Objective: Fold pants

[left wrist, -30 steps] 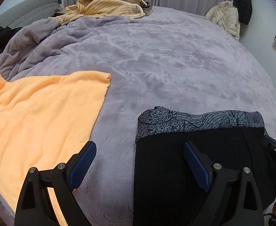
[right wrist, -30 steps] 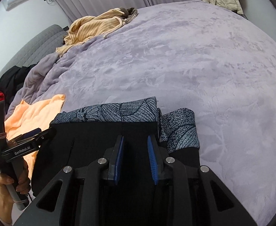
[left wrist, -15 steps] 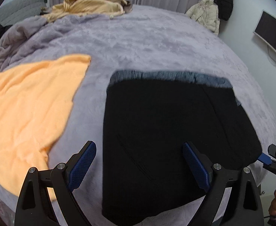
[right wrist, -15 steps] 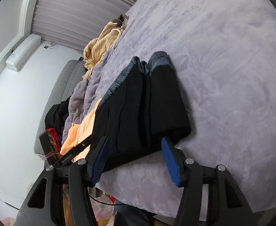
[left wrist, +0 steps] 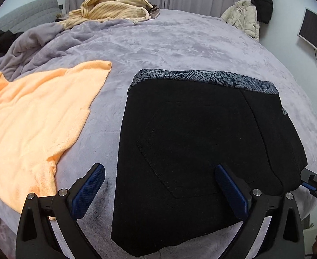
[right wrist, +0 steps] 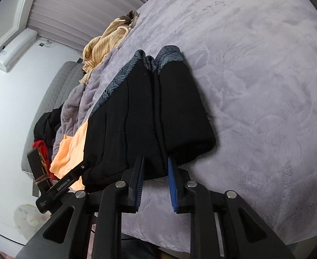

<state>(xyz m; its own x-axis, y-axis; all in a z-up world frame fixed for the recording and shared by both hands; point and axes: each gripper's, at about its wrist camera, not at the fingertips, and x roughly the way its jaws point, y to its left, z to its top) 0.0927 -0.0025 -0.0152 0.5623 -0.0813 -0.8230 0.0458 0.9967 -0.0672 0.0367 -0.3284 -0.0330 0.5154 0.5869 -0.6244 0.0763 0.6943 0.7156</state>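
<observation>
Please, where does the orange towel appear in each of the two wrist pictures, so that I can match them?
Left wrist view: the orange towel fills the left part of the picture, spread on the grey bed cover, left of the black pants.
Right wrist view: the orange towel is only a narrow strip at the left, showing past the pants' left edge.
Shared landmark: the yellow striped garment at the far end of the bed.

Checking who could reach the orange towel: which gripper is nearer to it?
Left. The left gripper hangs open beside the orange towel, straddling the black pants' near-left edge. The right gripper sits at the pants' far side.
</observation>
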